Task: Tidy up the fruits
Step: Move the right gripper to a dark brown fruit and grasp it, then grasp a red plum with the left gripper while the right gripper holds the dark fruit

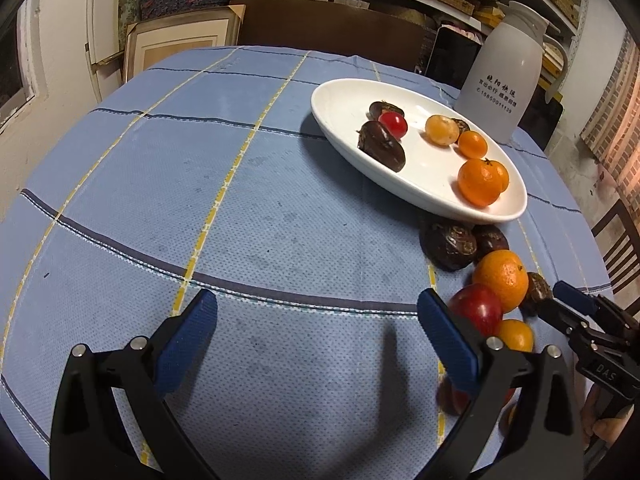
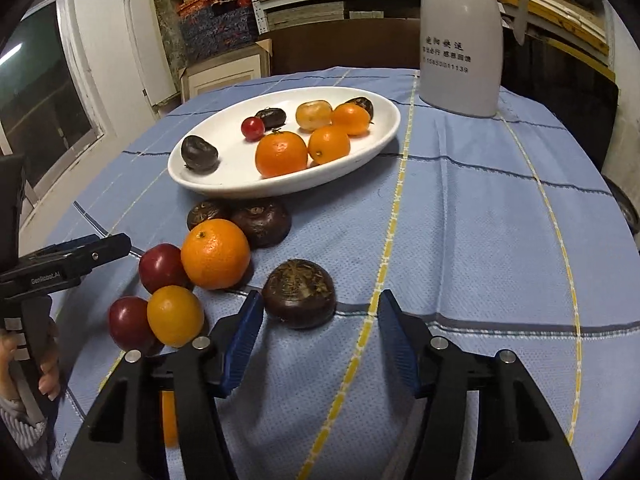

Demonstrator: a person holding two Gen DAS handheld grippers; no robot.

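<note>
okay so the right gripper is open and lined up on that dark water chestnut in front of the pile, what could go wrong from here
1. The water chestnut is rounded and sits beyond the right gripper, whose jaws are open; closing early could pinch its near edge and squirt it away.
2. The big orange and red fruit lie close on its left; a nudge may roll them.
3. The left gripper hovers beside that pile, so the tools could collide.
</note>
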